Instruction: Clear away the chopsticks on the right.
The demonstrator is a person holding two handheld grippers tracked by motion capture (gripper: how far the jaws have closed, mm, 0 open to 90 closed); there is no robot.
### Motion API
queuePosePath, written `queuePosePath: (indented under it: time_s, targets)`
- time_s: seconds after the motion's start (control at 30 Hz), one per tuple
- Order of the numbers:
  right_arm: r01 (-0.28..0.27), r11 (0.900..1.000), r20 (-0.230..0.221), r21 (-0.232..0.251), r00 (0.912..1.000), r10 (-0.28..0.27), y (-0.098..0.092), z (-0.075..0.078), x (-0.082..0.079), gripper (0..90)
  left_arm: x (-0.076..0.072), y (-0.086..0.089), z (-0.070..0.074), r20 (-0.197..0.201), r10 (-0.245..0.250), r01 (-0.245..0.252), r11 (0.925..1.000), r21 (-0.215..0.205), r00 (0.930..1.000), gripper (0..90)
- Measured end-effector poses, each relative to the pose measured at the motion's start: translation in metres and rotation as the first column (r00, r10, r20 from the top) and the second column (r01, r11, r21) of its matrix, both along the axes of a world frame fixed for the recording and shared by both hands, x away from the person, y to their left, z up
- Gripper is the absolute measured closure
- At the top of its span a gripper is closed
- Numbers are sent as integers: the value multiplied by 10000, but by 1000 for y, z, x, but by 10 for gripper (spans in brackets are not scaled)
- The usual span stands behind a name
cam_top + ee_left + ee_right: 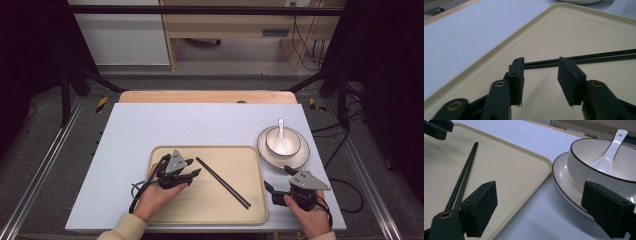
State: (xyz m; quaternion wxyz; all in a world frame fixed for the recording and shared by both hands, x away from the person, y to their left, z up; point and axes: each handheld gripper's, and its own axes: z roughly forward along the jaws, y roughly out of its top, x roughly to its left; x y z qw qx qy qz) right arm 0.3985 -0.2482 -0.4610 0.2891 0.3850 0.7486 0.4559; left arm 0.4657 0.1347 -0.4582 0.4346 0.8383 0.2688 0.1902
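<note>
Black chopsticks (222, 182) lie as a pair on the beige plastic tray (250, 210), their near tips just beyond my left gripper (540, 68), whose jaws stand apart around nothing. My right gripper (554, 207) hangs open beside the white ceramic bowl (584, 167) on the surface.

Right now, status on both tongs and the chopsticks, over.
Left tongs open, nothing gripped, near end of chopsticks just ahead on the tray. Right tongs open, empty. Nothing in the way.
</note>
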Motion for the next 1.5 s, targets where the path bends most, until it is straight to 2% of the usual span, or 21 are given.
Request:
queuePosePath:
  time_s: [0.07, 0.17, 0.27, 0.33, 0.37, 0.5, 0.63, 0.77, 1.0, 1.2, 1.5]
  targets:
    - [44, 10000, -24, -35, 10000, -44, -1, -1, 1, 140, 3, -2, -1, -170, 38, -38, 10000, -24, 9998, 674]
    - [65, 10000, 8, 8, 10000, -65, -2, -2, 2, 150, 8, -4, -2, -412, 177, -170, 9997, 182, 9990, 797]
    - [92, 10000, -28, 33, 10000, -92, -1, -3, 4, 155, 12, -6, -5, -758, 216, -195, 9994, 277, 9969, 870]
    - [109, 9999, -89, 36, 9999, -109, -1, -3, 5, 157, 14, -8, -5, -834, 306, -274, 9989, 383, 9960, 895]
    - [106, 9999, -115, 34, 9999, -106, -1, -4, 5, 158, 15, -8, -6, -904, 367, -337, 9988, 343, 9952, 898]
    - [129, 9999, -125, -9, 9998, -129, 0, -4, 6, 165, 20, -12, -8, -969, 452, -391, 9972, 644, 9943, 900]
    - [96, 9999, -148, -30, 9998, -97, 0, -5, 7, 171, 26, -18, -11, -1117, 239, -135, 9956, 924, 9935, 900]
    - [78, 10000, -153, -52, 9999, -79, 0, -5, 7, 174, 29, -23, -15, -1320, 268, -117, 9934, 1142, 9909, 900]
    - [98, 9999, -252, -33, 9996, -98, -1, -7, 8, 183, 35, -29, -18, -1425, 309, -162, 9945, 1032, 9893, 900]
    - [127, 9999, -288, -50, 9995, -129, -1, -8, 11, 193, 42, -41, -19, -1217, 312, -193, 9950, 980, 9921, 900]
    - [114, 9999, -301, 37, 9995, -113, -1, -8, 11, 200, 52, -58, -18, -1207, 16, 114, 9942, 1070, 9927, 900]
